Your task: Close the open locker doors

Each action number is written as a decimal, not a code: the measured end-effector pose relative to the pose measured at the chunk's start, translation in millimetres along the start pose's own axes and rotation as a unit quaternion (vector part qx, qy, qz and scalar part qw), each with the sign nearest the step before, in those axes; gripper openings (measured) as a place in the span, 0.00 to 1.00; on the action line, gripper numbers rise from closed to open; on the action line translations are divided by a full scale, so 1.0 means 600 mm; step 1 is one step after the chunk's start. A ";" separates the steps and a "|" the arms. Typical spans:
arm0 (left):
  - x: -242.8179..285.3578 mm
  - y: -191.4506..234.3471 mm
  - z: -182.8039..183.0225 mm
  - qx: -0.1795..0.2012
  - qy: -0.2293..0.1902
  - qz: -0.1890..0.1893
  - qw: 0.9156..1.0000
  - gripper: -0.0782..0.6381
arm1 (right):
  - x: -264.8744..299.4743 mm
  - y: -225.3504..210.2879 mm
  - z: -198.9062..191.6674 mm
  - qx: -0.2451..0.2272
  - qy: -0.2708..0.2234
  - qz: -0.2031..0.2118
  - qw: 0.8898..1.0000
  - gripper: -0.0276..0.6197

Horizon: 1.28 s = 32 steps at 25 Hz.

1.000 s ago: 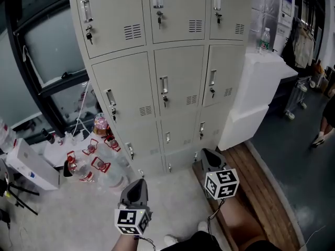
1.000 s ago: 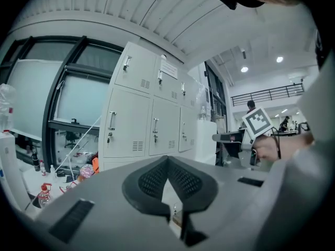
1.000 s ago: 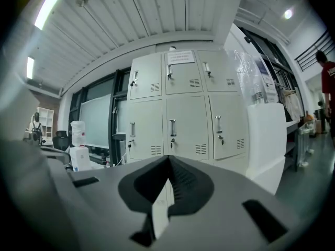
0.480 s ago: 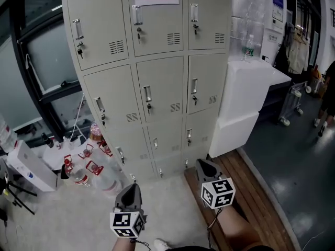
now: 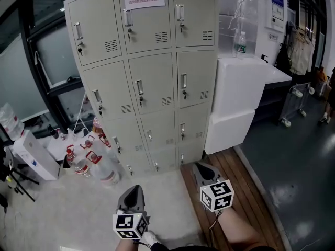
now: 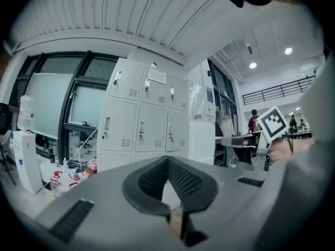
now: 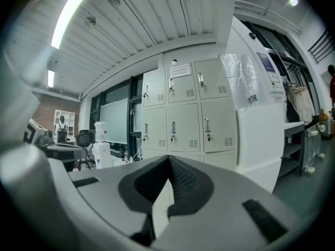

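**Locker Doors Shut; Both Grippers Empty**

The locker cabinet (image 5: 146, 77) stood with every visible door flush and closed. The left gripper (image 5: 134, 190) and right gripper (image 5: 199, 167) were in front of its base, clear of it, jaws pressed together on nothing. White boxes (image 5: 238, 95) stood just right of the cabinet; water jugs (image 5: 91, 163) lay left of its base.

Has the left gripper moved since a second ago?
Yes. The left gripper has backed away from the beige metal lockers; more pale floor now shows between them.
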<state>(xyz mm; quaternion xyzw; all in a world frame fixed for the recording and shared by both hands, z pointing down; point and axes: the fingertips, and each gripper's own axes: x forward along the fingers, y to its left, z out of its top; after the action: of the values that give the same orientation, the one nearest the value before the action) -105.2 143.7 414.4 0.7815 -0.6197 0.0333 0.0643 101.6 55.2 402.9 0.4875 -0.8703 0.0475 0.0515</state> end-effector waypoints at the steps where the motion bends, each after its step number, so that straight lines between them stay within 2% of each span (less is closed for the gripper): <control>1: -0.008 -0.013 -0.005 -0.002 0.004 0.001 1.000 0.11 | -0.011 -0.001 -0.005 0.000 0.001 0.003 1.000 0.04; 6: -0.032 -0.051 -0.013 -0.001 -0.002 0.010 1.000 0.11 | -0.054 -0.008 -0.017 -0.001 0.000 0.013 1.000 0.04; 17: -0.040 -0.069 0.013 0.004 -0.030 0.011 0.999 0.11 | -0.083 -0.009 -0.006 -0.005 -0.004 0.013 1.000 0.04; 32: -0.026 -0.074 0.013 0.009 -0.020 0.007 1.000 0.11 | -0.078 -0.015 -0.022 -0.002 0.007 0.015 1.000 0.04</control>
<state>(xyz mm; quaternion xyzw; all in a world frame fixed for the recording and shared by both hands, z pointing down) -65.8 167.8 402.1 0.7785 -0.6256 0.0236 0.0441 134.5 91.7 409.9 0.4735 -0.8774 0.0503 0.0576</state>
